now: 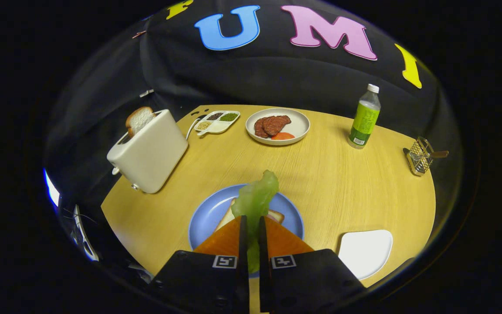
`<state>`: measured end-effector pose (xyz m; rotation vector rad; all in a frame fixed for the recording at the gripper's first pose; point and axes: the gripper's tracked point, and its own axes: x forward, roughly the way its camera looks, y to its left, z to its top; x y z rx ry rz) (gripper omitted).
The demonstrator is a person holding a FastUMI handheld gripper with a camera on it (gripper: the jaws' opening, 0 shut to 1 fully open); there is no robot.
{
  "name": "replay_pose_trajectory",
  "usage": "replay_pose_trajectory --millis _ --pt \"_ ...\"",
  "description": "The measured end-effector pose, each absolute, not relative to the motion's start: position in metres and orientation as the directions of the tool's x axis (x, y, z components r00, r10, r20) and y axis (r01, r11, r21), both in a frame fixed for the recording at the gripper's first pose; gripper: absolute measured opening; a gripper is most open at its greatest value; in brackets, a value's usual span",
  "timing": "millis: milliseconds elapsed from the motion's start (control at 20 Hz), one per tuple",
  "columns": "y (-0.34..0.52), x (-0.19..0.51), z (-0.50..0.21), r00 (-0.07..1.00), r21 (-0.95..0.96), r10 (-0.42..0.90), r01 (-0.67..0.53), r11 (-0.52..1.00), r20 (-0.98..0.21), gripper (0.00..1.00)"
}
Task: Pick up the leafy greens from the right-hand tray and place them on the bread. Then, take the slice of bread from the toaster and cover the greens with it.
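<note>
Here the gripper (pixel 251 224) pinches pale, translucent, crinkled leafy greens (pixel 257 196) above the bread (pixel 276 215).

A round light-wood table (pixel 347 192) stands before a draped black cloth wall (pixel 251 78).

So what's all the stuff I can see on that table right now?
Leafy greens: one, pale green, pinched between the fingers, above the bread
Bread on plate: one, tan crust
Plate: one, blue, just ahead of fingers
Toaster: one, cream, left
Toaster bread: one, sticking up
Condiment dish: one, white, divided
Meat plate: one, white, far side
Bottle: one, green label
Wire basket: one, metal
Tray: one, white, right
Gripper: one, closed on the greens
</note>
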<state>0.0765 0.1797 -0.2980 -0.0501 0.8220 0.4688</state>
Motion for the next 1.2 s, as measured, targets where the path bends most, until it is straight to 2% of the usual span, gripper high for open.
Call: replay_pose_trajectory --millis 150,250,350,400,500,550,600,700,850,1200 --pt "0.187 0.077 -0.313 0.588 0.094 0.346 -0.415 0.905 -0.731 0.16" --pt "0.188 0.082 -0.32 0.606 0.058 0.316 -0.407 0.912 -0.73 0.25" --pt "0.189 0.083 -0.326 0.606 0.037 0.296 -0.401 0.915 -0.738 0.29" --pt "0.19 0.081 -0.329 0.603 0.035 0.293 -0.401 0.915 -0.742 0.37" --pt "0.192 0.079 -0.332 0.599 0.031 0.291 -0.404 0.914 -0.746 0.38" --pt "0.192 0.079 -0.333 0.6 0.028 0.289 -0.406 0.914 -0.746 0.42" --pt "0.192 0.078 -0.332 0.602 0.024 0.285 -0.404 0.914 -0.746 0.48" --pt "0.196 0.078 -0.328 0.608 0.034 0.3 -0.41 0.911 -0.735 0.72" --pt "0.203 0.083 -0.302 0.645 0.05 0.34 -0.423 0.905 -0.684 0.99" --pt "0.24 0.101 -0.218 0.711 0.072 0.431 -0.475 0.877 -0.556 1.0"
